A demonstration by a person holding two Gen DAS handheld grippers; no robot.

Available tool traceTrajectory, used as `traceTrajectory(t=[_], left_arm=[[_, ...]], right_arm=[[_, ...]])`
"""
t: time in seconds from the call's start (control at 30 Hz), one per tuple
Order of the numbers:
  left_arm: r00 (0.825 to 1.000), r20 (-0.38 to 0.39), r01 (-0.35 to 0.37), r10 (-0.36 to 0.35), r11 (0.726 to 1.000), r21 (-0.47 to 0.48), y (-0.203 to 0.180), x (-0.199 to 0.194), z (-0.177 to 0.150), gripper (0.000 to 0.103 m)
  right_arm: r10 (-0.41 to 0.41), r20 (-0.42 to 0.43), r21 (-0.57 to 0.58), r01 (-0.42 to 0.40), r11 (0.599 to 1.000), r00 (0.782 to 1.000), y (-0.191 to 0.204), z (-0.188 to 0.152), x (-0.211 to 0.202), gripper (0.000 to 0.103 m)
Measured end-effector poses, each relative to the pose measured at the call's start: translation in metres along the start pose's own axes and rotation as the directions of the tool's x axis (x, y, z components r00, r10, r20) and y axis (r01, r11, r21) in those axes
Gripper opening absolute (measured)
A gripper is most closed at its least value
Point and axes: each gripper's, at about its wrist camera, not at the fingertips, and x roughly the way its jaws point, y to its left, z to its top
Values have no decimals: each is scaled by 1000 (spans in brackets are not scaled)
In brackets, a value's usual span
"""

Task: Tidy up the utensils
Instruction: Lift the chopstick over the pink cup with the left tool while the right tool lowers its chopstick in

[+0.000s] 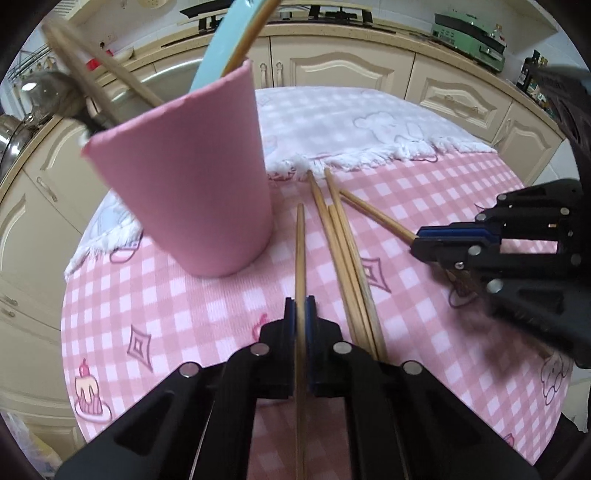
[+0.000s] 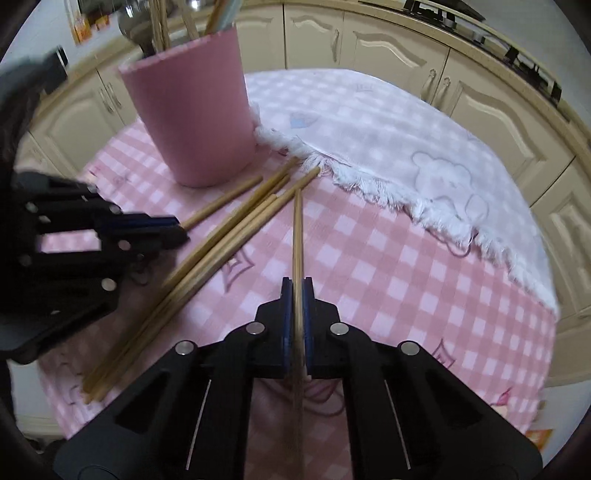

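A pink cup (image 1: 192, 184) stands on the pink checked tablecloth (image 1: 184, 317) and holds wooden utensils and a light blue one (image 1: 229, 40). It also shows in the right wrist view (image 2: 192, 110). My left gripper (image 1: 300, 306) is shut on one wooden chopstick (image 1: 300, 251) just right of the cup. My right gripper (image 2: 297, 291) is shut on another chopstick (image 2: 297, 229); it shows at the right in the left wrist view (image 1: 421, 240). Several loose chopsticks (image 1: 347, 266) lie between the grippers, also seen in the right wrist view (image 2: 207, 254).
A white fringed cloth (image 1: 362, 125) covers the far half of the round table. Cream kitchen cabinets (image 1: 343, 62) ring the table, with a stove (image 1: 332, 14) and a green appliance (image 1: 469, 37) on the counter behind.
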Motion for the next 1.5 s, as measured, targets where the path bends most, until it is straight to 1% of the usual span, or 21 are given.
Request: traceTrajectory(t=[0.07,0.13,0.2,0.27,0.33,0.37,0.5,0.6,0.67,0.7,0.8,0.83,0.87,0.93,0.97,1.03,1.07,1.2,1.3,1.43,1.5], left_arm=[[1000,27,11,-10,1000,-28,2,-9,-7,5],[996,84,35,-30,998,-60,5,-25,-14,5],[988,149,59,-44,994,-97,8,-44,-20,5],[977,206,78,-50,988,-131,13,-60,-25,5],[956,289,112,-59,979,-171,21,-79,-31,5],[943,326,125,-60,975,-182,22,-86,-33,5],[880,474,153,-33,964,-217,26,-120,-36,5],[830,557,158,4,957,-242,33,-142,-36,5],[802,598,164,22,953,-255,39,-154,-31,5],[785,619,161,40,951,-265,41,-161,-30,4],[743,663,137,90,950,-282,44,-175,-23,5],[723,684,133,104,949,-284,45,-180,-20,5],[708,697,133,110,949,-285,45,-183,-17,5],[664,735,126,133,950,-285,46,-194,-6,5],[650,746,122,141,950,-286,47,-197,-2,5],[612,774,112,164,950,-290,48,-203,14,5],[596,784,107,176,950,-295,49,-206,20,5],[513,824,76,241,943,-324,55,-217,51,5],[479,832,72,278,933,-353,63,-215,70,5],[463,828,76,315,917,-392,71,-201,89,5],[461,824,71,330,912,-405,74,-193,95,5]], right_arm=[[63,41,42,-65,997,997,-9,-9,-12,5],[135,84,80,-142,987,987,-17,-15,-24,5],[202,136,103,-216,971,970,-21,-17,-37,5],[270,209,94,-294,951,940,-22,-21,-55,5],[325,273,64,-354,933,906,-19,-22,-72,5],[339,293,50,-368,928,894,-17,-20,-77,5],[401,379,-12,-429,903,834,-1,-13,-102,5],[442,419,-45,-468,883,794,4,-7,-113,5],[463,443,-66,-487,871,768,10,0,-118,5],[470,450,-73,-493,867,760,12,1,-121,5],[474,482,-92,-496,864,737,19,15,-129,5],[473,502,-98,-495,863,724,21,22,-135,5],[470,522,-102,-495,863,712,21,28,-139,5],[460,568,-107,-493,863,682,19,44,-148,5],[449,593,-108,-486,867,669,18,51,-154,5],[422,646,-98,-478,873,636,16,70,-164,5],[410,663,-92,-475,875,627,13,76,-167,5],[322,745,-59,-423,904,584,13,107,-180,5],[253,788,-31,-374,927,561,14,125,-180,5],[196,814,2,-339,941,547,15,146,-169,6],[180,816,12,-329,944,549,15,152,-161,6]])
